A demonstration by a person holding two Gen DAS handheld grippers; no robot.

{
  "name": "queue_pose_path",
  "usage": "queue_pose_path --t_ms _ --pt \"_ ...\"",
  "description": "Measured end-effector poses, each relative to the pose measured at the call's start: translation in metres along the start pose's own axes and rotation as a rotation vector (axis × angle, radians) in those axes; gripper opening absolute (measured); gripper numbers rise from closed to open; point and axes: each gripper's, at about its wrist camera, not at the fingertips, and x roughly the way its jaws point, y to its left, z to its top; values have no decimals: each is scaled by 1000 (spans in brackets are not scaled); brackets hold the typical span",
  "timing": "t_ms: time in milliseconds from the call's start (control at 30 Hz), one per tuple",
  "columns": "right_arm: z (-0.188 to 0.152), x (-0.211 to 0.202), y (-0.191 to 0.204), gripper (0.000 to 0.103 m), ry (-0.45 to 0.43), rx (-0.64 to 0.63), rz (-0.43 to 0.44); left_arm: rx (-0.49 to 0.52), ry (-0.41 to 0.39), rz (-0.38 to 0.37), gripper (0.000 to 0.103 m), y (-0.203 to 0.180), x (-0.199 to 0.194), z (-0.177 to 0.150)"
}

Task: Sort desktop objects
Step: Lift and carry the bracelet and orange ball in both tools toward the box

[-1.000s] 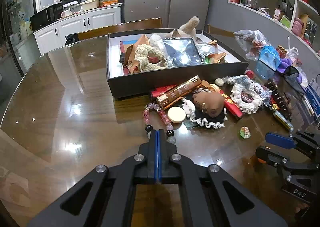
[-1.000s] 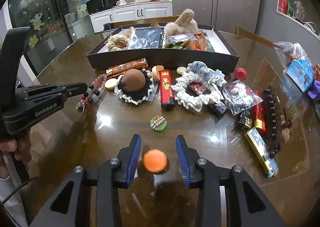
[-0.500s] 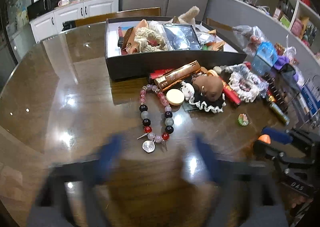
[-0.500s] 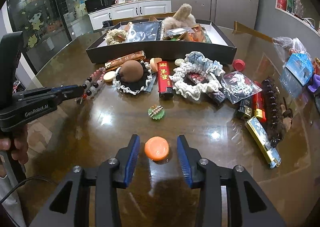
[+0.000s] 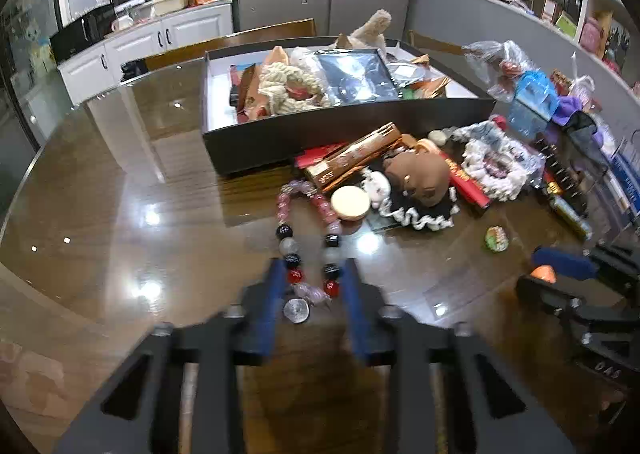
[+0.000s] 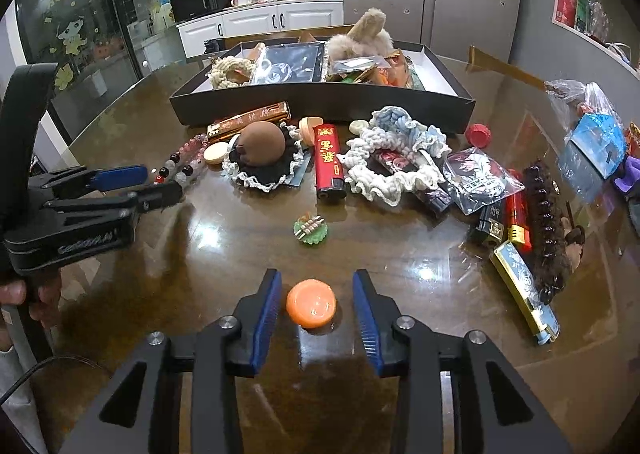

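Observation:
A bead bracelet (image 5: 285, 231) with a silver coin charm lies on the glossy brown table (image 5: 120, 213), and its near end sits between the blue pads of my left gripper (image 5: 314, 278). Those jaws are closing, blurred, with thin gaps still beside the beads. In the right wrist view my left gripper (image 6: 160, 183) reaches the bracelet (image 6: 188, 161) from the left. An orange round cap (image 6: 311, 304) rests on the table between the fingers of my right gripper (image 6: 316, 274), whose jaws are closing slowly and stand clear of it. A black box (image 6: 320, 103) full of items stands behind.
In front of the box lie a brown plush on lace (image 6: 260, 143), a red lighter (image 6: 329, 161), a white braided ring (image 6: 392, 169) and a small green trinket (image 6: 311, 230). Packets and bags (image 6: 596, 141) crowd the right. A person's hand (image 6: 24, 294) holds the left gripper.
My left gripper went from shut to wide open, then narrowed around the bracelet's near end. The right gripper and the orange cap kept their places.

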Motion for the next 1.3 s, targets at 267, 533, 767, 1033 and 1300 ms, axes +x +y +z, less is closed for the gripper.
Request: queue_pose_path --t_ms 267,533,767,1033,1300 --pt "3 2 2 31 -1 -4 14 -9 0 -22 18 -1 -3 -1" --pt "4 1 1 25 -2 1 19 4 -11 -38 0 -6 -11 -1" --pt "3 -5 1 23 -10 -1 16 -11 -8 -41 0 -5 -11 -3" --pt "1 -4 0 24 0 0 33 -69 15 -44 45 4 -7 0" --pt "1 -4 -2 24 -8 8 40 -60 34 -13 72 7 8 14"
